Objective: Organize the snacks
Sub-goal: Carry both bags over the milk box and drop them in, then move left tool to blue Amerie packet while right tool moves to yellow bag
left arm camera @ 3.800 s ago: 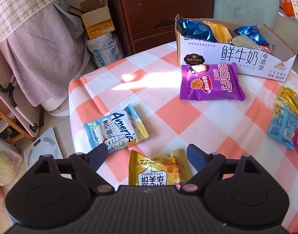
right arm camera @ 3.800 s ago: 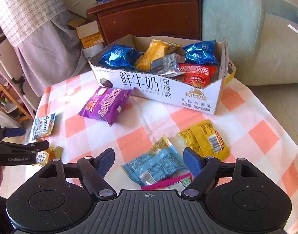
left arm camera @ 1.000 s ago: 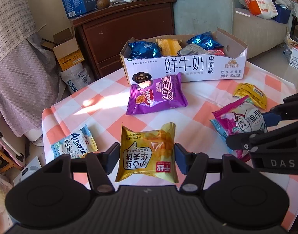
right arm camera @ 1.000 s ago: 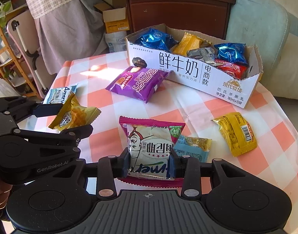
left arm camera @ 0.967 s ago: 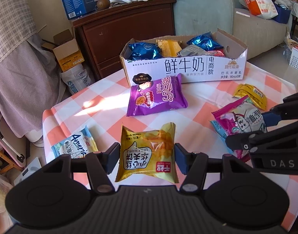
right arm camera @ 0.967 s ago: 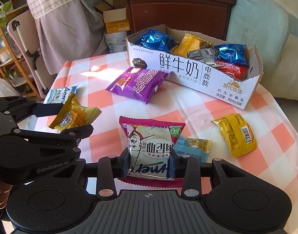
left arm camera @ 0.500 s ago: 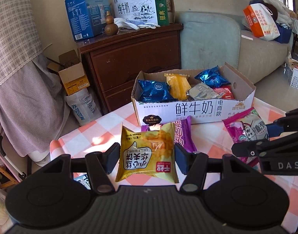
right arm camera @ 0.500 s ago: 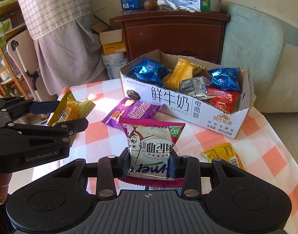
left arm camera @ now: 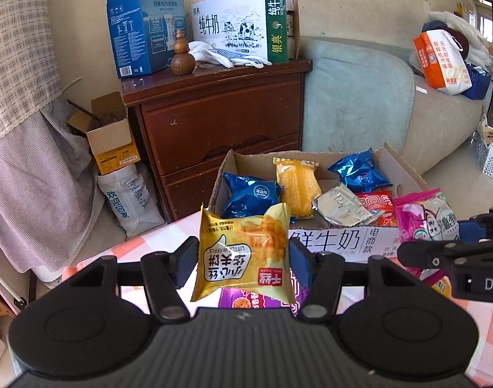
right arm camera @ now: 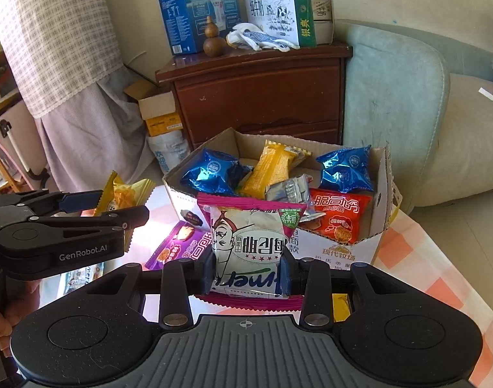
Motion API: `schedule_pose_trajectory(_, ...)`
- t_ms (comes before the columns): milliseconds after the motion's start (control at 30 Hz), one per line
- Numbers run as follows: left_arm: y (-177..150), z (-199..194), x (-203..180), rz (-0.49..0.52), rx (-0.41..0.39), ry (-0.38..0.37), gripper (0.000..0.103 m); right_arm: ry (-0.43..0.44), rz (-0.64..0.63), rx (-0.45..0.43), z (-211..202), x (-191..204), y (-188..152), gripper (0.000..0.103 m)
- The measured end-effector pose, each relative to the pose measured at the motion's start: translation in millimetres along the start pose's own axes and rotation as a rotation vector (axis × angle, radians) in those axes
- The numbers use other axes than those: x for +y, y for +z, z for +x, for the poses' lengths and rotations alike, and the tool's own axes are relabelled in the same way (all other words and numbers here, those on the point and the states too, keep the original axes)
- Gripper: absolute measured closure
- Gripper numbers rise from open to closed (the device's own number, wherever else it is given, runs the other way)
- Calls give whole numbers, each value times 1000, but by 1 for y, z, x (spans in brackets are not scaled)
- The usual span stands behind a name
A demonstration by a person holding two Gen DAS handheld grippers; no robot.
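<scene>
Right now both grippers are loaded: the left gripper [left arm camera: 243, 258] is clamped on a yellow waffle packet [left arm camera: 243, 252], and the right gripper [right arm camera: 246, 274] pinches a pink-edged white snack bag [right arm camera: 248, 242] by its sides, both packets carried clear of the checked tablecloth [right arm camera: 408, 258]. The cardboard box [right arm camera: 380, 194], already holding blue, yellow, silver and red packets, lies straight ahead of and below both tools, its long side running across their line of approach. The right gripper looks nearer its open top; the left comes in toward the box's left end. A purple packet [right arm camera: 182, 245] lies on the table against the box front.
</scene>
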State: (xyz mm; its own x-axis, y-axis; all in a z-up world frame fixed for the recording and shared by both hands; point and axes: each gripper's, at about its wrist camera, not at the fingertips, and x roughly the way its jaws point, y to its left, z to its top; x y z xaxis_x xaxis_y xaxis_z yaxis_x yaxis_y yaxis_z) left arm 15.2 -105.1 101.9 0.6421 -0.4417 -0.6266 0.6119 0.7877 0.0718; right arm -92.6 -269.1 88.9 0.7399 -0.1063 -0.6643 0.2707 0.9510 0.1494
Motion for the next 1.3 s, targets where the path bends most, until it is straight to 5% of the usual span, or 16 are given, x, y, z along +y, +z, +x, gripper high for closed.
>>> schedule_pose_trajectory(1000, 53, 91, -33, -37, 17, -48, 43, -114, 234, -47, 50, -61, 47, 66)
schedule_pose_trajectory(1167, 55, 105, -39, -65, 25, -58, 33, -133, 286, -46, 64, -70, 48, 62)
schedule_pose_trajectory(1300, 53, 103, -43, -47, 24, -40, 19, -130, 278, -46, 63, -72, 48, 47)
